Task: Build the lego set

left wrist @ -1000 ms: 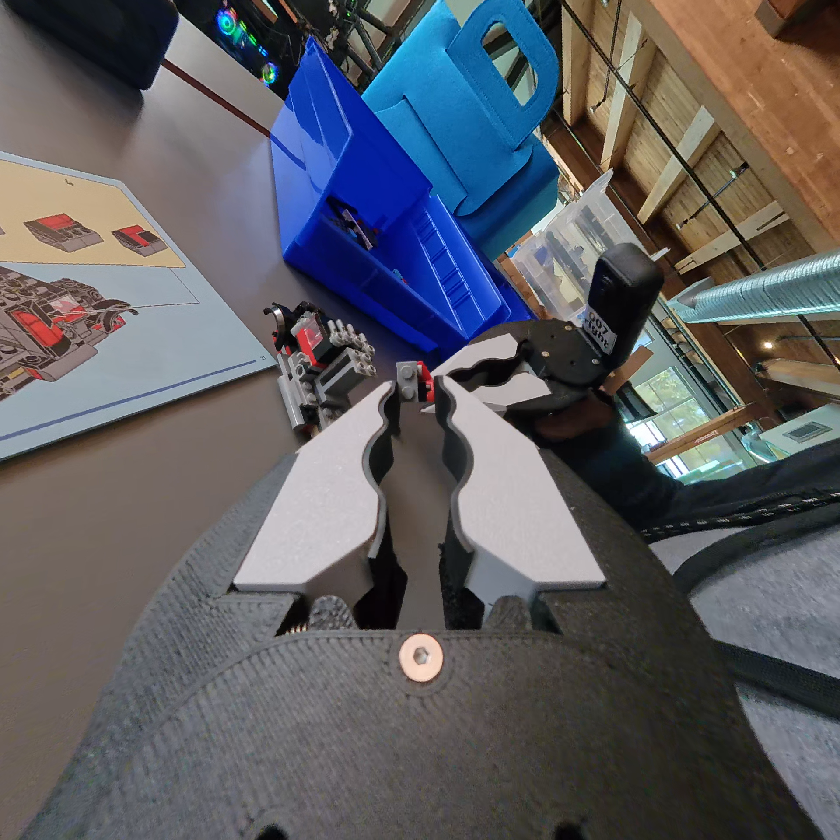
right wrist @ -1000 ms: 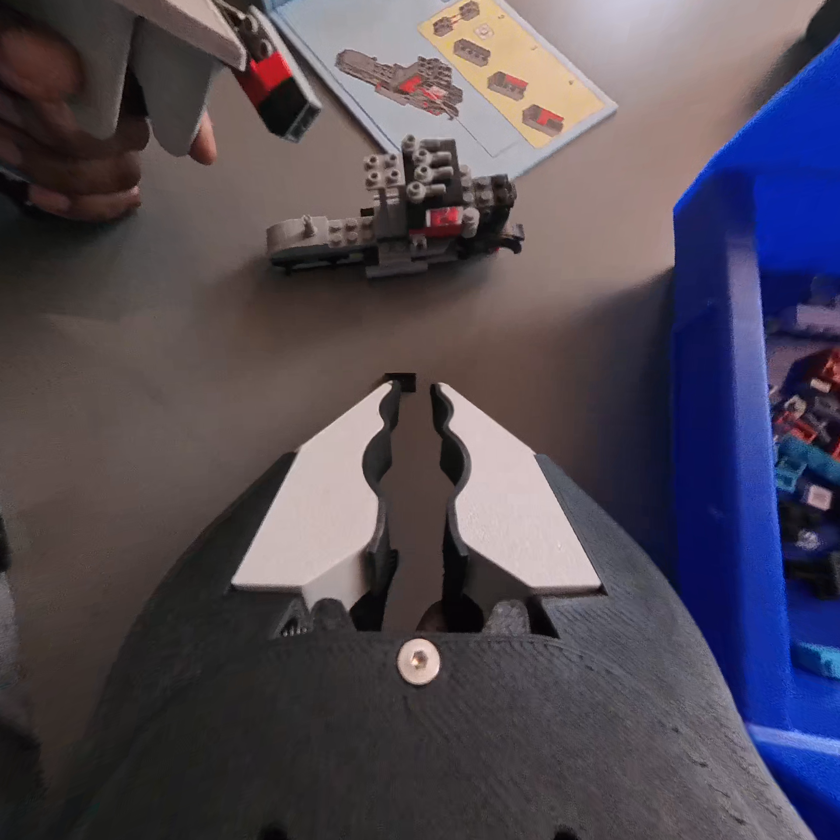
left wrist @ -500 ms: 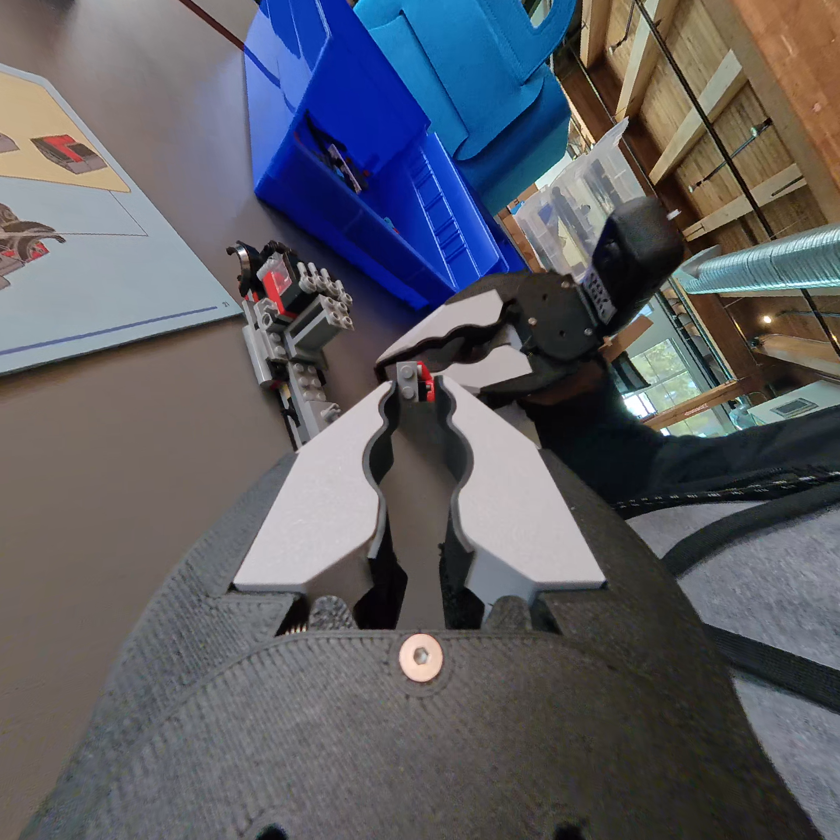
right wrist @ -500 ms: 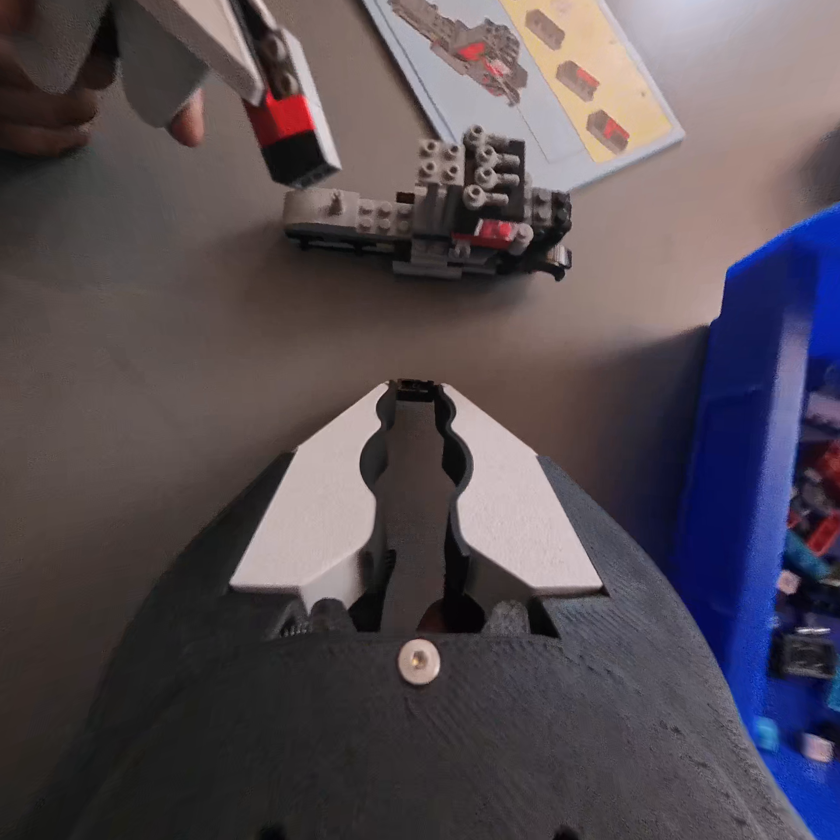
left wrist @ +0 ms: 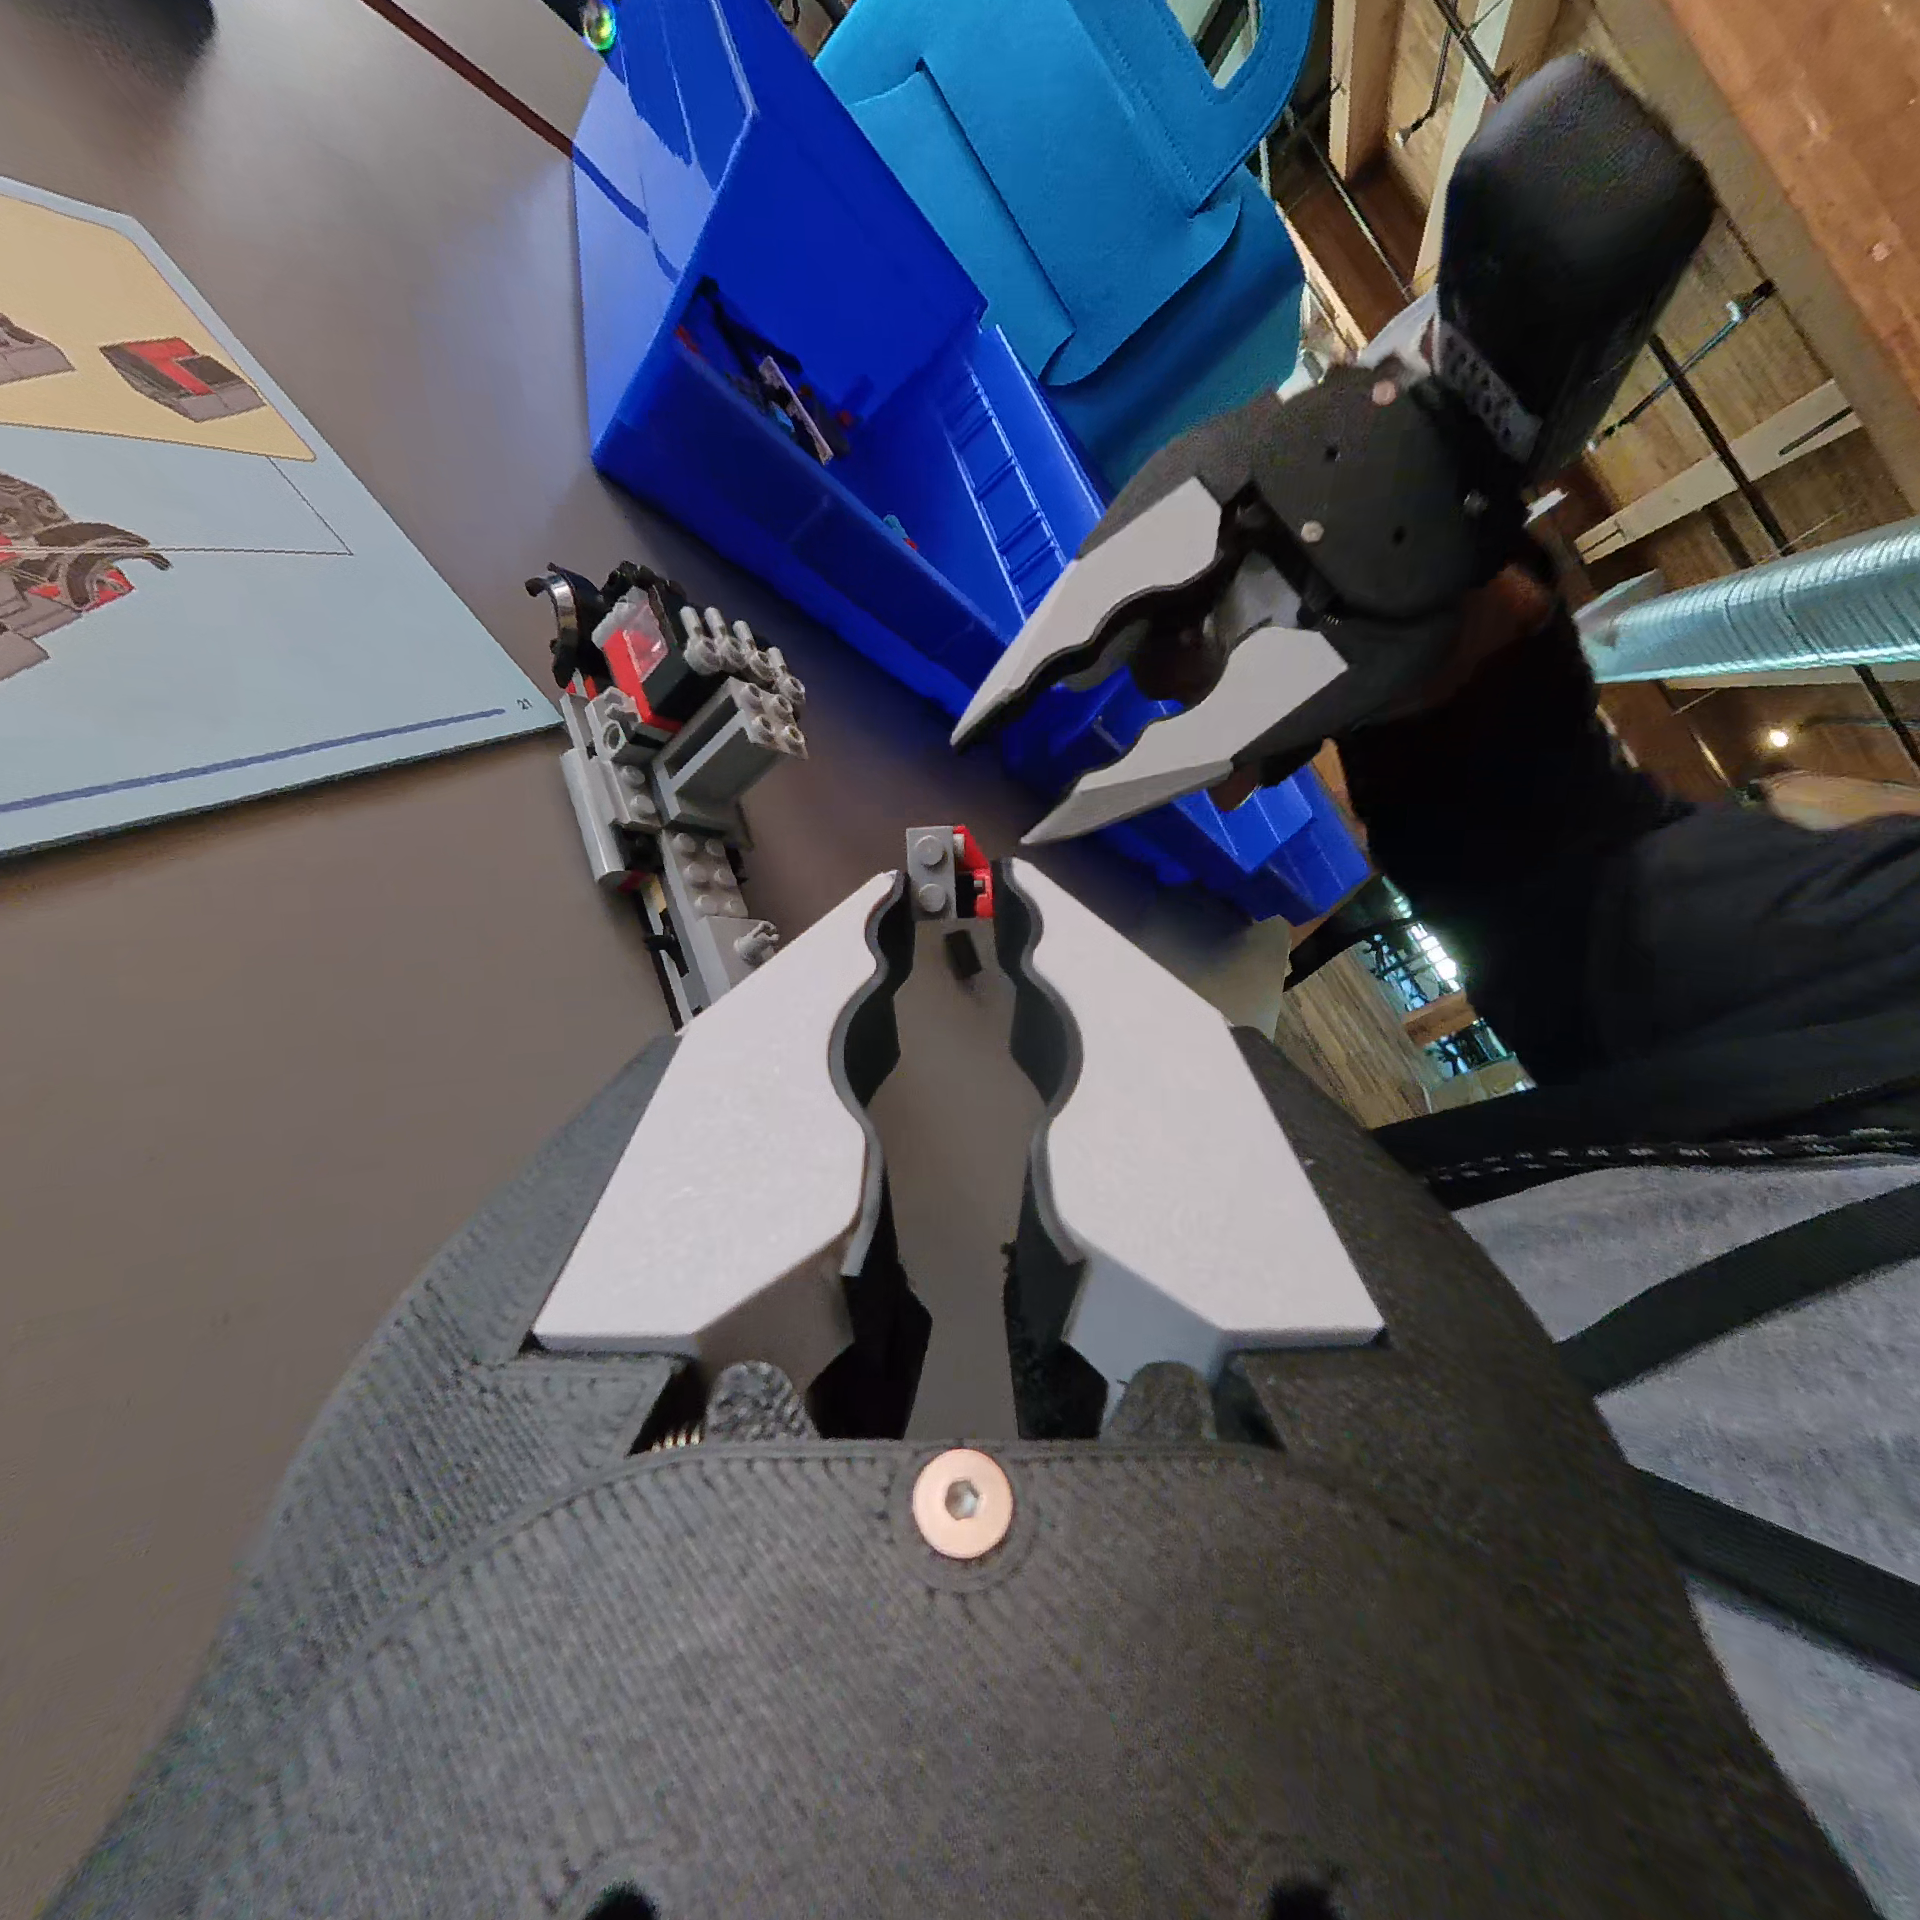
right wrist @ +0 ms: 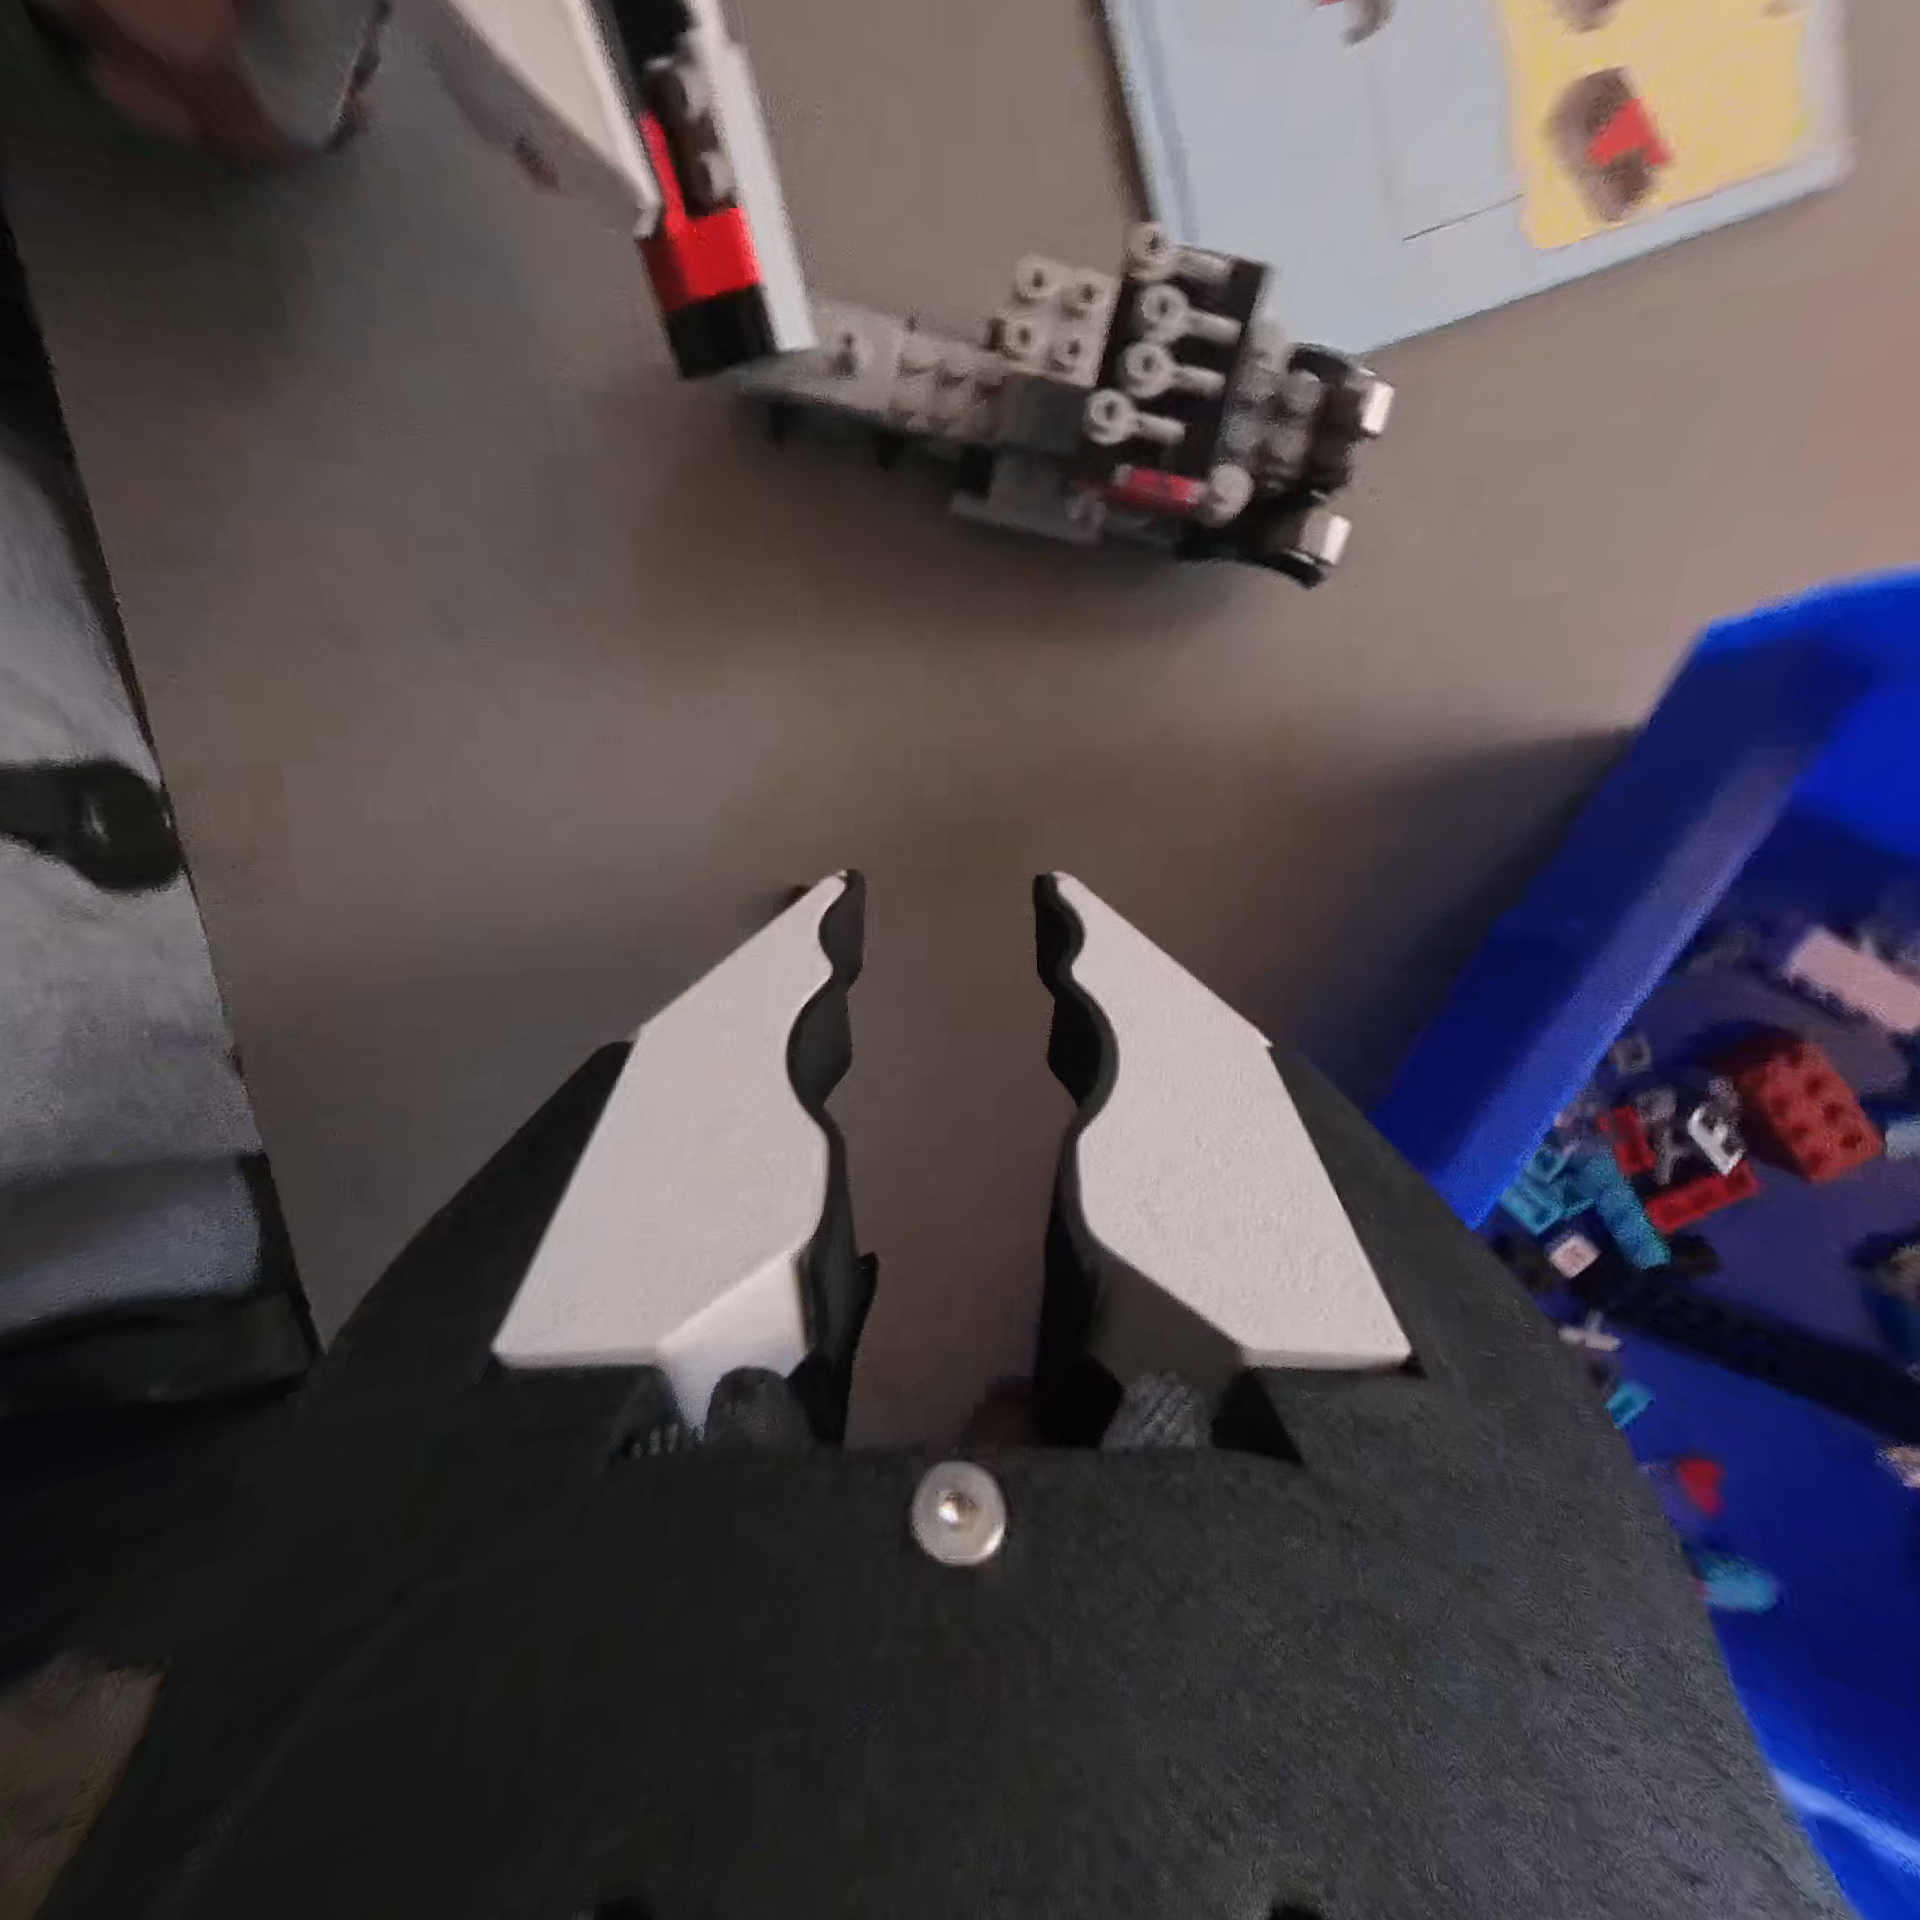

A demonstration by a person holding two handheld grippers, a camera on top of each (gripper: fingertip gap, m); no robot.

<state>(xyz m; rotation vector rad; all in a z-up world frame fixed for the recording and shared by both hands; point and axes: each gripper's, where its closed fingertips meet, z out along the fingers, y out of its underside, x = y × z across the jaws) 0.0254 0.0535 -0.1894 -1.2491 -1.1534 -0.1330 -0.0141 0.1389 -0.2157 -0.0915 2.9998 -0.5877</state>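
Observation:
My left gripper point(left wrist: 948, 883) is shut on a small grey, red and black lego sub-assembly point(left wrist: 945, 868), held above the table beside the grey lego model point(left wrist: 675, 748). A small black piece point(left wrist: 964, 954) shows on the table between its fingers. My right gripper point(right wrist: 948, 894) is open and empty, above the table and short of the model point(right wrist: 1091, 416). It also shows in the left wrist view point(left wrist: 992, 790), raised to the right with its jaws apart. The left gripper point(right wrist: 691, 177) with its sub-assembly point(right wrist: 707, 270) shows top left in the blurred right wrist view, close to the model's left end.
A blue bin point(left wrist: 831, 364) of loose bricks stands behind the model; it is on the right in the right wrist view point(right wrist: 1714, 935). An instruction booklet point(left wrist: 208, 623) lies left of the model. A blue felt bag point(left wrist: 1091, 156) stands behind the bin. The grippers' ends are close to 10 cm from one another.
My right gripper, which was closed on a small black piece, has opened and lifted away. My left gripper has moved nearer the model with its sub-assembly.

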